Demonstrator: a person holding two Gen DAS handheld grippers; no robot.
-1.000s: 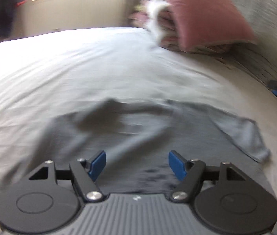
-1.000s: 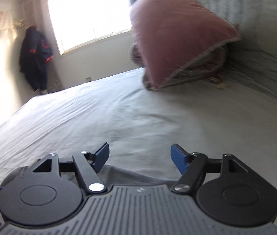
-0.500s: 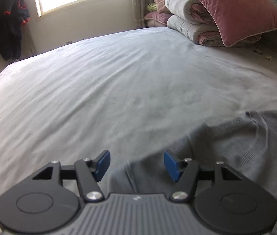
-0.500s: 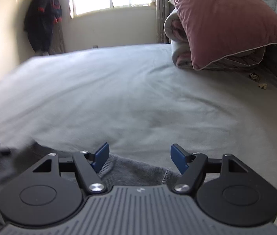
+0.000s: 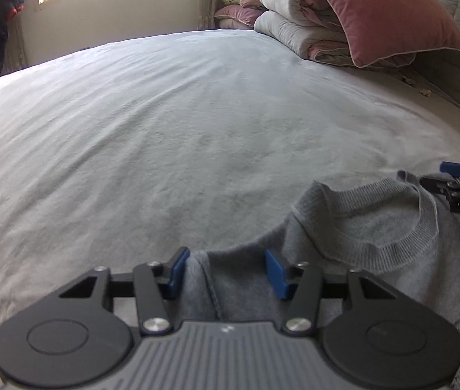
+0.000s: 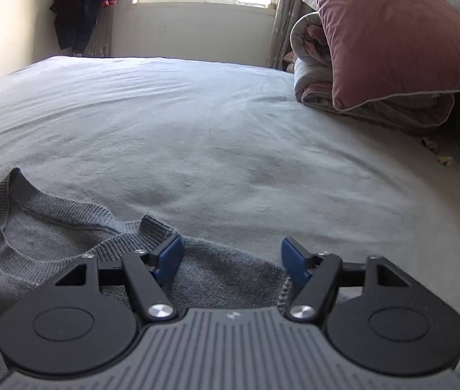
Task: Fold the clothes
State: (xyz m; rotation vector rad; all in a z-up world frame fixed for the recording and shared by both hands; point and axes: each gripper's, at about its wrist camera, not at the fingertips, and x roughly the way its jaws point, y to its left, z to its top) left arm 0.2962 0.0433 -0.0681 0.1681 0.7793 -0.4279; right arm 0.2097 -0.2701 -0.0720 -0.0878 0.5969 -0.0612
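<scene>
Lying flat on the pale grey bed sheet [image 5: 171, 123], a grey knitted sweater [image 5: 369, 237] fills the lower right of the left wrist view and the lower left of the right wrist view [image 6: 38, 243]. Its ribbed round collar [image 5: 405, 243] gapes open toward the upper part of the frame, and a dark printed pattern shows at the lower right edge. The left gripper [image 5: 226, 269] has its blue pads spread wide, a bunched fold of the sweater's shoulder rising between them; whether the fabric touches the pads is unclear. The right gripper [image 6: 231, 261] is likewise spread wide over the other shoulder edge, nothing pinched. A pink pillow [image 6: 392, 32] leans on a rolled duvet [image 5: 298, 22] at upper right; a dark jacket [image 6: 83, 3] hangs upper left.
</scene>
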